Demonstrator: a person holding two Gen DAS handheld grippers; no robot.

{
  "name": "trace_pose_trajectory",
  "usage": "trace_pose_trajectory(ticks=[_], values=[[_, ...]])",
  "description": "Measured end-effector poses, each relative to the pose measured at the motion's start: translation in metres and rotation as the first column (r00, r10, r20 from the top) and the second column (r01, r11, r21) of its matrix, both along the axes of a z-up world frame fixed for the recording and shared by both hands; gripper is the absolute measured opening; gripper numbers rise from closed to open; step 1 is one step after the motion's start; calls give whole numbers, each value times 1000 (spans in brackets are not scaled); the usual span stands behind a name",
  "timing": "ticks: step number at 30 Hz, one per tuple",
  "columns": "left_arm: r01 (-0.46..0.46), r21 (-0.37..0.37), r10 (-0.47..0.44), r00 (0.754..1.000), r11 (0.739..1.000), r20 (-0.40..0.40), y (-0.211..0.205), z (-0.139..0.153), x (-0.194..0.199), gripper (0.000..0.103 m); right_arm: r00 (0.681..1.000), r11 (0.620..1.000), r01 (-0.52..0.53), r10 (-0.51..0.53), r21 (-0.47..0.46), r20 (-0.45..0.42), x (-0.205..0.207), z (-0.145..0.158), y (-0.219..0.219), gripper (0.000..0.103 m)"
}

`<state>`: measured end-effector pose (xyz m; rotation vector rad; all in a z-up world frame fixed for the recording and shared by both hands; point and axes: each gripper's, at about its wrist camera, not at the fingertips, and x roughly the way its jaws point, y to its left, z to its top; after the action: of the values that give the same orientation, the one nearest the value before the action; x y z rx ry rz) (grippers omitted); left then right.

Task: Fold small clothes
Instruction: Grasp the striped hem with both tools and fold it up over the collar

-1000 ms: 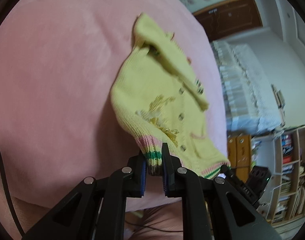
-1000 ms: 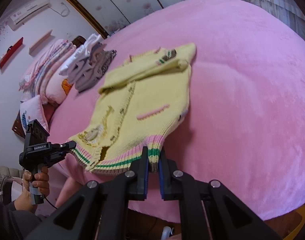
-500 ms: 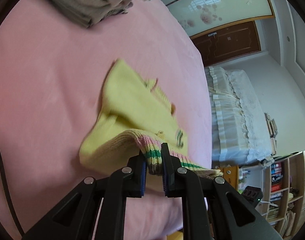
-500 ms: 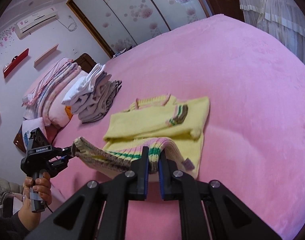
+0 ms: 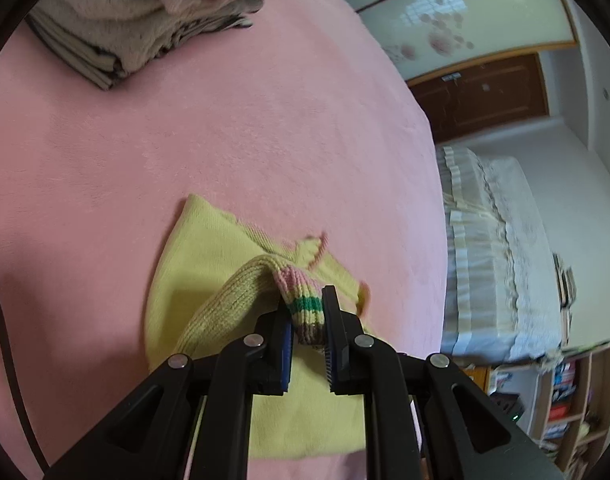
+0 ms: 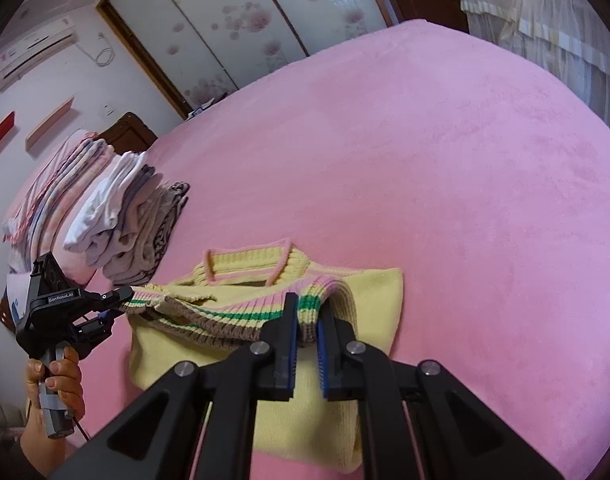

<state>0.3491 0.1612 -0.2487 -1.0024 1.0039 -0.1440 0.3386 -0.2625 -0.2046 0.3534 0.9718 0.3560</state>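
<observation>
A small yellow knit sweater point(image 5: 209, 256) with a pink, green and brown striped hem lies on the pink bed point(image 5: 225, 120). My left gripper point(image 5: 307, 320) is shut on one corner of the striped hem point(image 5: 301, 300), held above the sweater's body near the collar. My right gripper point(image 6: 307, 320) is shut on the other hem corner point(image 6: 311, 308). The hem point(image 6: 209, 320) stretches between both grippers, doubled over the sweater point(image 6: 369, 296) toward the pink-trimmed neckline point(image 6: 249, 258). The left gripper point(image 6: 105, 304) also shows in the right wrist view, in a hand.
A stack of folded grey and white clothes point(image 6: 133, 220) and folded blankets point(image 6: 53, 184) sit on the bed point(image 6: 425, 160) at the far left; the stack also shows in the left wrist view point(image 5: 137, 20). A second bed with a white frill point(image 5: 501, 256) and a bookshelf point(image 5: 565, 396) stand beyond the edge.
Both grippers have carried the striped hem up off the bed and forward over the sweater's body, toward the collar. The sweater now lies folded over itself.
</observation>
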Motion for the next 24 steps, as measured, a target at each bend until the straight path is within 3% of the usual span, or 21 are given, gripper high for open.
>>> trace_pose_trajectory(ticks=[8,15,17,19,22,24], values=[[-25,-25,23,998,999,-66,-6,-32,23,12,995,999,39,-39,1,-88,30,-35,1,8],[-65,-63,60,994,996,-86,-5,-37,35,35,990,996,66,-58,56,-127,45,-34,1,16],[-102,-55,99,993,993,-62,-1,-31,33,58,989,995,78,-68,67,-131,47,-32,-1,21],[-144,-57,143,989,988,-32,5,-23,32,62,989,992,105,-96,72,-114,48,-27,-4,41],[-157,-25,157,988,987,-14,8,-13,34,62,989,987,137,-132,81,-73,47,-15,-11,47],[-155,38,155,988,987,0,6,-3,34,62,989,988,147,-145,55,-35,45,-7,-12,47]])
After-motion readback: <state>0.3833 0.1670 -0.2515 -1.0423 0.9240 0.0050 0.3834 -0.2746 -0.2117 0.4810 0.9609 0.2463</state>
